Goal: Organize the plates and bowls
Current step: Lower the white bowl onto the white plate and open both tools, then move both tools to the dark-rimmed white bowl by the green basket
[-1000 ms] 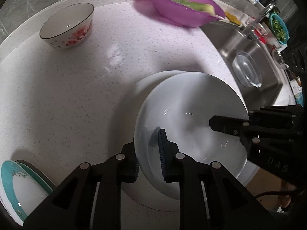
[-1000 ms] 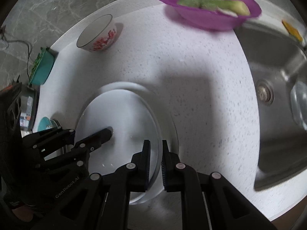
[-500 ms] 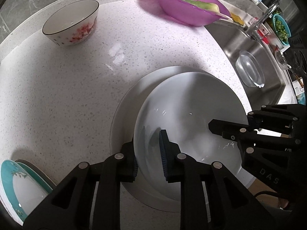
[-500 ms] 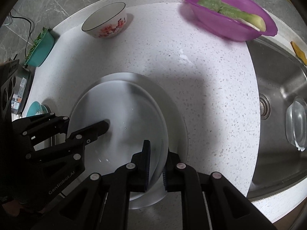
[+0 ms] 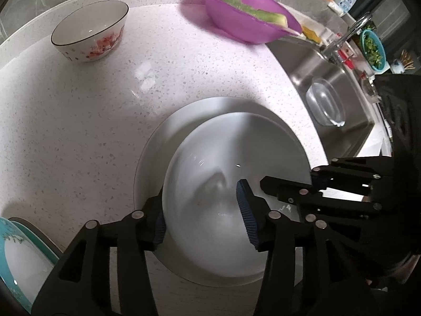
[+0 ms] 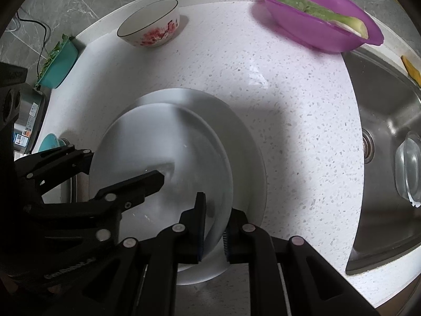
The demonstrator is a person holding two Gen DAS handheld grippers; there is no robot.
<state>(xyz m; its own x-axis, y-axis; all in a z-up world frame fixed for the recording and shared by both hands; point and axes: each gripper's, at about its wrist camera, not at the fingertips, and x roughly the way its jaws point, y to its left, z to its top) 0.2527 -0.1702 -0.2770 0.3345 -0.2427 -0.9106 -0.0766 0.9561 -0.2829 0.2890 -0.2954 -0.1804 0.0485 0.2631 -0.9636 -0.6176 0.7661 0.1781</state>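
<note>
At the lower centre of both views, the white bowl sat on the plate, so the left gripper was opening its fingers off the rim while the right gripper pinched the opposite rim to steady it.

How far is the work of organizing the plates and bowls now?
Done: the white bowl sits on the white plate. In hand: the right gripper pinches its rim while the left gripper is opening. Left: the flowered bowl stands apart.
</note>
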